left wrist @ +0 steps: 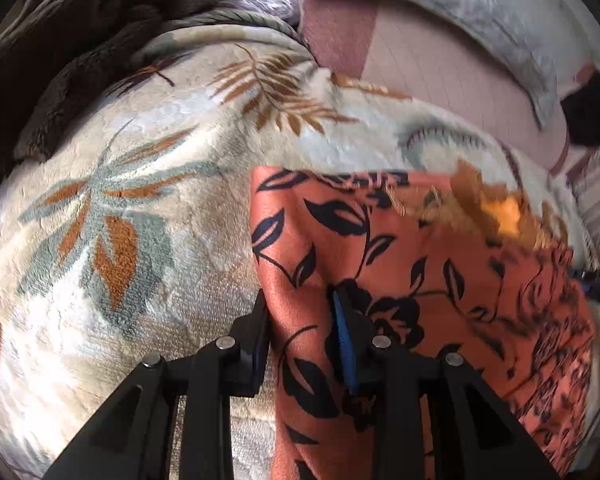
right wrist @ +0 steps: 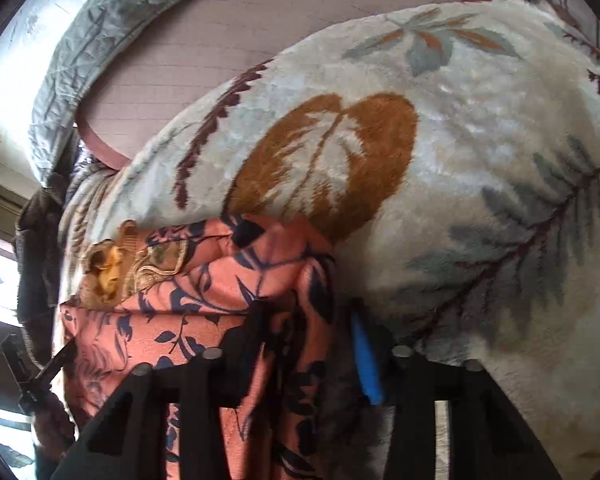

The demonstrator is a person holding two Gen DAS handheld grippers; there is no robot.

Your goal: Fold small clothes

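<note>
An orange garment with a black leaf print lies on a cream leaf-patterned blanket. It has a gold embroidered patch near its far edge. My left gripper is open, its fingers straddling the garment's left edge fold. In the right wrist view the same garment is bunched at the lower left. My right gripper is open around the garment's right edge, with cloth between the fingers. The left gripper's tip shows at the far left there.
The blanket covers a bed with a pink sheet. A grey quilt lies along the far side. A dark brown fleece is heaped at the back left. A window is at the left in the right wrist view.
</note>
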